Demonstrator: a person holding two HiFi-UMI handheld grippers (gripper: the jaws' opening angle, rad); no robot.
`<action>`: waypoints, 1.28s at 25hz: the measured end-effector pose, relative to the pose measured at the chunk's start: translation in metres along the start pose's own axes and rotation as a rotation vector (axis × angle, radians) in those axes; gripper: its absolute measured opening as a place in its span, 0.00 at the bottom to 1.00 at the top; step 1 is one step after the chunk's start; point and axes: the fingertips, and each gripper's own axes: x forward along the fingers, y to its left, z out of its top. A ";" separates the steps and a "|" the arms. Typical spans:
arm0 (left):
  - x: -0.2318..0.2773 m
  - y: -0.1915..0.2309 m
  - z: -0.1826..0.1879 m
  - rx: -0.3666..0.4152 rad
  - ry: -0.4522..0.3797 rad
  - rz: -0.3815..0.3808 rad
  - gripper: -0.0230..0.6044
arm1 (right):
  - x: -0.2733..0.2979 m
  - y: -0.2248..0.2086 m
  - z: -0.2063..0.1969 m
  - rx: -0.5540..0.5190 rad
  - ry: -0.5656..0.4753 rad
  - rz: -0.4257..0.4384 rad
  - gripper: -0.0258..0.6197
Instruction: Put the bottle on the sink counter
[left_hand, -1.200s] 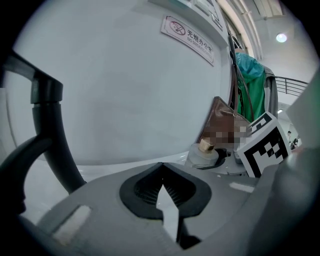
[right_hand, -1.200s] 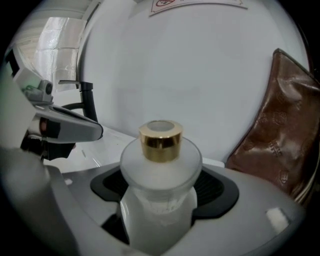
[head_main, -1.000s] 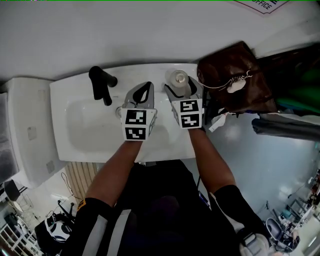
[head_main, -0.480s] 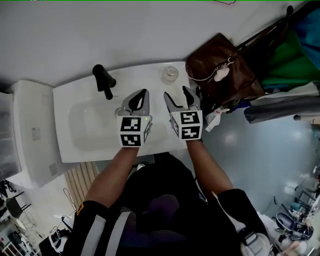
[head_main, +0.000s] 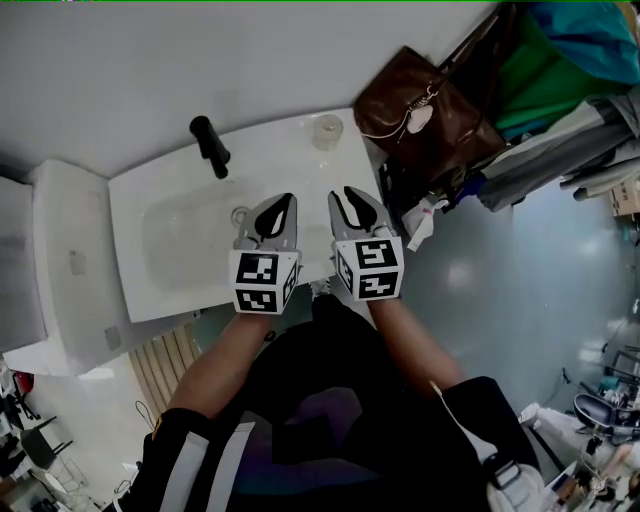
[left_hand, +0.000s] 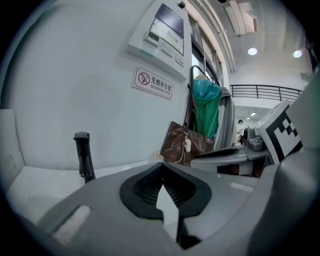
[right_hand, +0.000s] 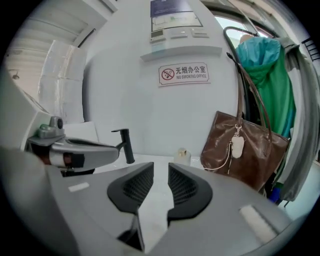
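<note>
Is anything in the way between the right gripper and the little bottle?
Nothing visible is. Only bare sink counter lies between the right gripper, whose empty jaws are closing, and the bottle. The brown bag is off to the bottle's side.

the wall sign (right_hand: 183, 74) reads 无烟办公室 — no smoking office.
</note>
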 end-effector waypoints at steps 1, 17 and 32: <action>-0.009 -0.003 -0.001 0.000 -0.006 -0.008 0.04 | -0.009 0.005 -0.001 0.007 -0.005 -0.007 0.17; -0.152 -0.080 -0.020 0.086 -0.108 -0.113 0.04 | -0.153 0.089 -0.038 0.000 -0.047 -0.043 0.04; -0.239 -0.132 -0.045 0.038 -0.086 -0.093 0.04 | -0.258 0.097 -0.067 0.035 -0.039 -0.070 0.04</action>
